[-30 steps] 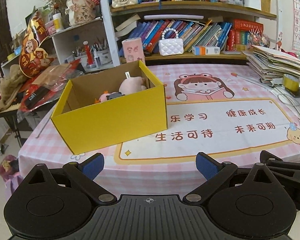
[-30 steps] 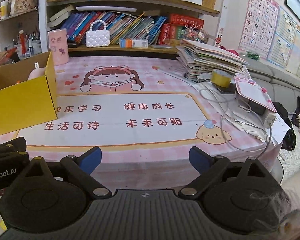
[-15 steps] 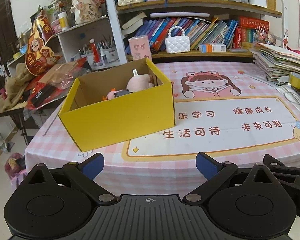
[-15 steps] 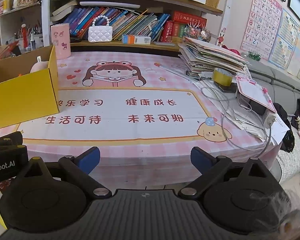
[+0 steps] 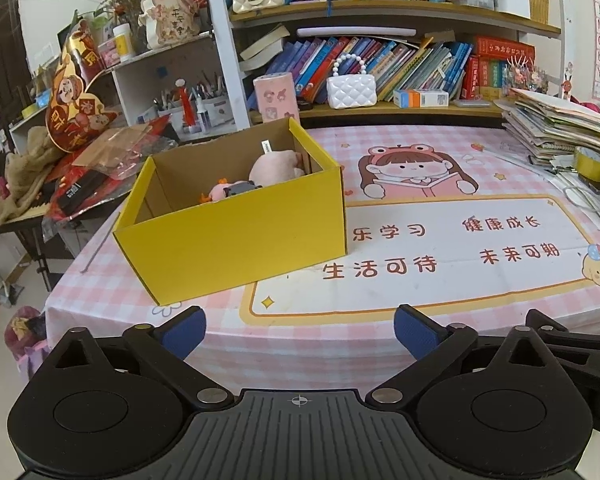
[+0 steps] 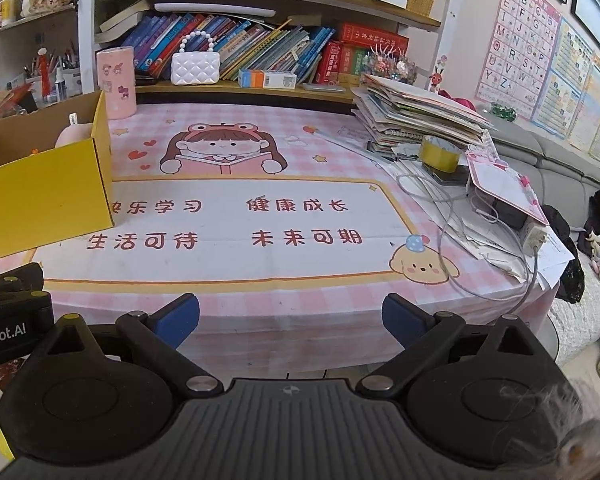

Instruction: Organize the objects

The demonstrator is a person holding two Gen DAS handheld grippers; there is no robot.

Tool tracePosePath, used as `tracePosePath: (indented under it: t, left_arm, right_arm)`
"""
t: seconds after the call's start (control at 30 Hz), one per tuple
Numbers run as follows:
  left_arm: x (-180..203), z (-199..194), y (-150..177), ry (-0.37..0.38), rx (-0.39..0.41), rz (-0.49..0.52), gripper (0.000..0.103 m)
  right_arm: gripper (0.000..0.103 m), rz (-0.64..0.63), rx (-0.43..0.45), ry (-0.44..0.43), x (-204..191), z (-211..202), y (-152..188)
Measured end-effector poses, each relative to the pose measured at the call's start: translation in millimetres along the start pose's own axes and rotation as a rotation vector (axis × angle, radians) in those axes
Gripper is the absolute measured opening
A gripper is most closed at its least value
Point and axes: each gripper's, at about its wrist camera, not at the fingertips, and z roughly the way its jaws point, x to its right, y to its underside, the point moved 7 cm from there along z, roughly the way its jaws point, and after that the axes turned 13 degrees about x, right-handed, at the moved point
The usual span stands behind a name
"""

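Observation:
A yellow cardboard box (image 5: 236,232) stands open on the left of the pink checked tablecloth (image 5: 420,152); it also shows at the left of the right wrist view (image 6: 48,192). Inside lie a pink plush toy (image 5: 276,166) and a smaller pink and grey toy (image 5: 228,190). My left gripper (image 5: 300,332) is open and empty, held off the table's front edge, in front of the box. My right gripper (image 6: 291,320) is open and empty, off the front edge, to the right of the box.
A stack of books and papers (image 6: 416,116), a yellow tape roll (image 6: 440,152), cables and a power strip (image 6: 536,236) lie on the table's right. A pink cylinder (image 6: 116,80) and white purse (image 6: 196,66) stand at the back by the bookshelf (image 5: 380,60). Clutter (image 5: 96,160) sits left.
Both grippers have drawn back and up from the table, so the box and mat sit further off. Both stay open and empty.

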Motion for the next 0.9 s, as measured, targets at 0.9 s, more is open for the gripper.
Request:
tracePosePath:
  t: [0.9]
  left_arm:
    - [-0.8, 12.8, 1.2, 0.031, -0.021, -0.048, 0.103]
  right_arm:
    - [0.100, -0.006, -0.012, 0.028, 0.3, 10.0, -3.3]
